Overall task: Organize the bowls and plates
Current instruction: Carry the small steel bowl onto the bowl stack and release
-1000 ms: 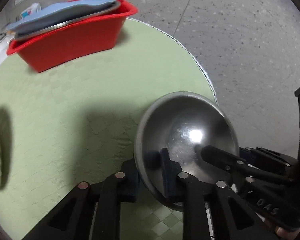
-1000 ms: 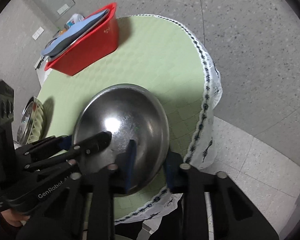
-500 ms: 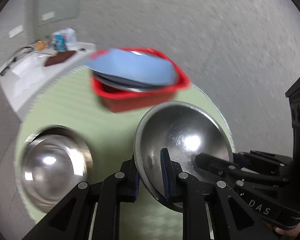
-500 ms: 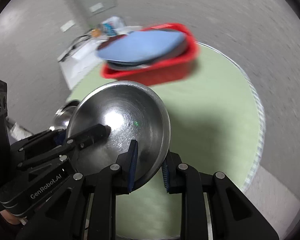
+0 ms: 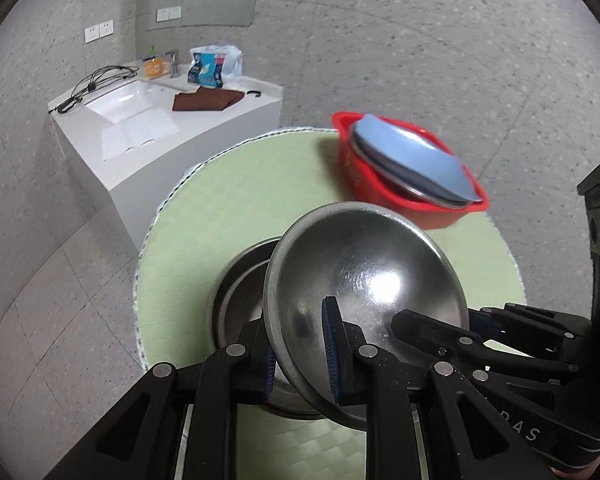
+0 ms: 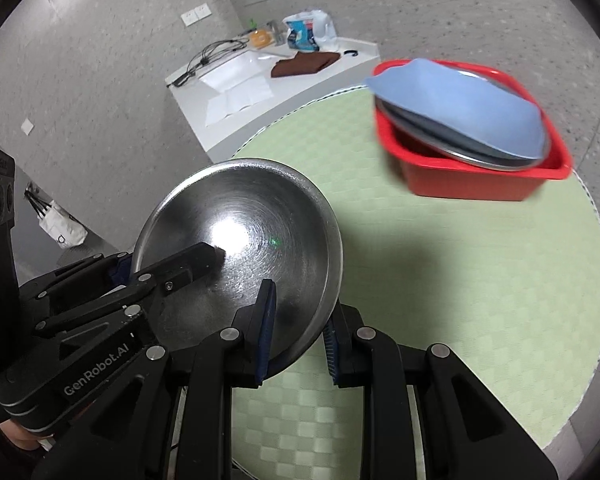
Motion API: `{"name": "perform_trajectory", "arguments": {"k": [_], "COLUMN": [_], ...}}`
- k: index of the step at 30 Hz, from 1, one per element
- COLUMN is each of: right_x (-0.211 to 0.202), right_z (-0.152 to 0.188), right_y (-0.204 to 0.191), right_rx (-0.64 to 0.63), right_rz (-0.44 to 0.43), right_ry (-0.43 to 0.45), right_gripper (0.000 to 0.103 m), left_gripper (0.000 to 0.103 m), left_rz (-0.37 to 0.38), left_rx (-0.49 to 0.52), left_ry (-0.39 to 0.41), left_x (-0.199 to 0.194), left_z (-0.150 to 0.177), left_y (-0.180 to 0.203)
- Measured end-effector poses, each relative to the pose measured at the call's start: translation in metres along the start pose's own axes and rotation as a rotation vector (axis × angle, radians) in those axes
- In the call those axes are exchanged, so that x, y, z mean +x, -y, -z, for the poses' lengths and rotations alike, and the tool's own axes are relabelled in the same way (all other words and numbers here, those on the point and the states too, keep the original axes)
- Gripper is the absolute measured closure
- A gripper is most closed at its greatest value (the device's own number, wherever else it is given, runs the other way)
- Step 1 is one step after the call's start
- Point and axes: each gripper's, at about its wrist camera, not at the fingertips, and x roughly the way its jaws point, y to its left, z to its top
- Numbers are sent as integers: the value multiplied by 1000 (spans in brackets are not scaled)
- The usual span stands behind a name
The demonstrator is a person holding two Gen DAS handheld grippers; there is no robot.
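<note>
Both grippers are shut on the rim of one steel bowl (image 5: 364, 280), held tilted above the round green table (image 5: 228, 208). My left gripper (image 5: 300, 352) clamps its left rim; my right gripper (image 6: 296, 332) clamps its right rim (image 6: 240, 240). In the left wrist view a second steel bowl (image 5: 236, 300) sits on the table just below and behind the held one, partly hidden. A red basin (image 6: 480, 168) at the table's far right holds a blue plate (image 6: 460, 108) over a steel plate.
A white sink counter (image 5: 148, 120) with cables, a brown cloth and packets stands beyond the table's far edge. The table's edge (image 5: 140, 280) drops to grey tiled floor on the left. A white bag (image 6: 60, 224) lies on the floor.
Both grippers have swung the held bowl across the table, from its right edge to above the second steel bowl. The red basin now appears farther right.
</note>
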Motion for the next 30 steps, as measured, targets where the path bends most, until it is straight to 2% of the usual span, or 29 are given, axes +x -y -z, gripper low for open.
{"name": "perform_trajectory", "arguments": {"k": [8,17,20,23,25,28,30], "right_x": [22,27,27,25,25,23,19], "right_z": [4,4,6,8,8,10,11], "right_y": [-9,-14,-14,-14,-15,-15,-12], "right_rx": [20,13,18,30,29,39,56], "right_rz": [51,124,144,151,158,154,168], "right_ry": [-43,-27,-25,-18,-10,7,27], "right_gripper": [78,78,76,78,78,72,60], "left_gripper": [87,82,82,78,71,68,66], "left_rz": [10,5,-29,-22,-27,-8,-1], "left_rx": [21,55,79,73,66,51,52], "left_ry": [-59,-73,-63,-63,-51,-35,-20], "left_x": [24,50,51,54,54,52,49], "left_z": [0,-5,-5,-4,-3,-2,-1], "left_y": [-13,-6,-3,-6,-9,-13,-13]}}
